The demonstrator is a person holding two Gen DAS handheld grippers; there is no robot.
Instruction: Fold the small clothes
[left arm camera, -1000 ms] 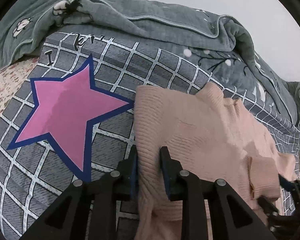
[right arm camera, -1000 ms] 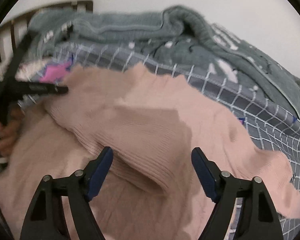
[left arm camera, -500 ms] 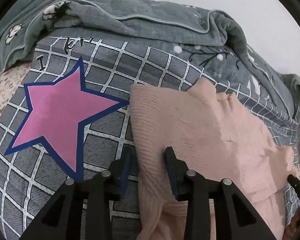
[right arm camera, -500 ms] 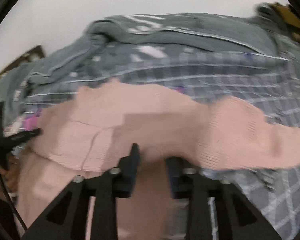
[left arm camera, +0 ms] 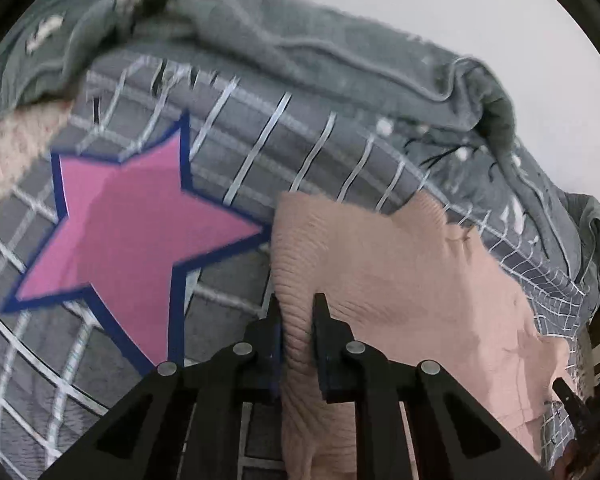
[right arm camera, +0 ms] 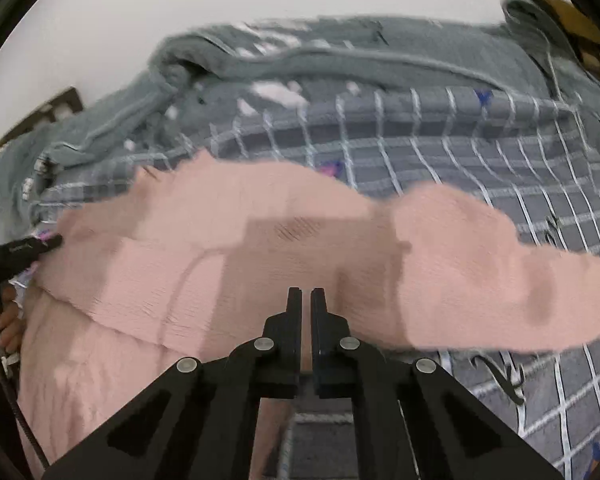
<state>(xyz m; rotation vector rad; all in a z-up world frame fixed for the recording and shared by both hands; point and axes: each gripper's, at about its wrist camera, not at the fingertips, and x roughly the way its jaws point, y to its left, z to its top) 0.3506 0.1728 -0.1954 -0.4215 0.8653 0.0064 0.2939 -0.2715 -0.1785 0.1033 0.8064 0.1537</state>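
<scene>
Gripping the pink sweater (left arm camera: 400, 272) edges, both fingers clamp shut (grid quilt (left arm camera: 260, 148) beyond).

pink ribbed knit sweater (left arm camera: 400, 280) lies partly folded, rumpled, one sleeve (right arm camera: 500, 264) spread sideways

Left claw (left arm camera: 297, 309) clamped, right claw (right arm camera: 306, 300) closed.
</scene>
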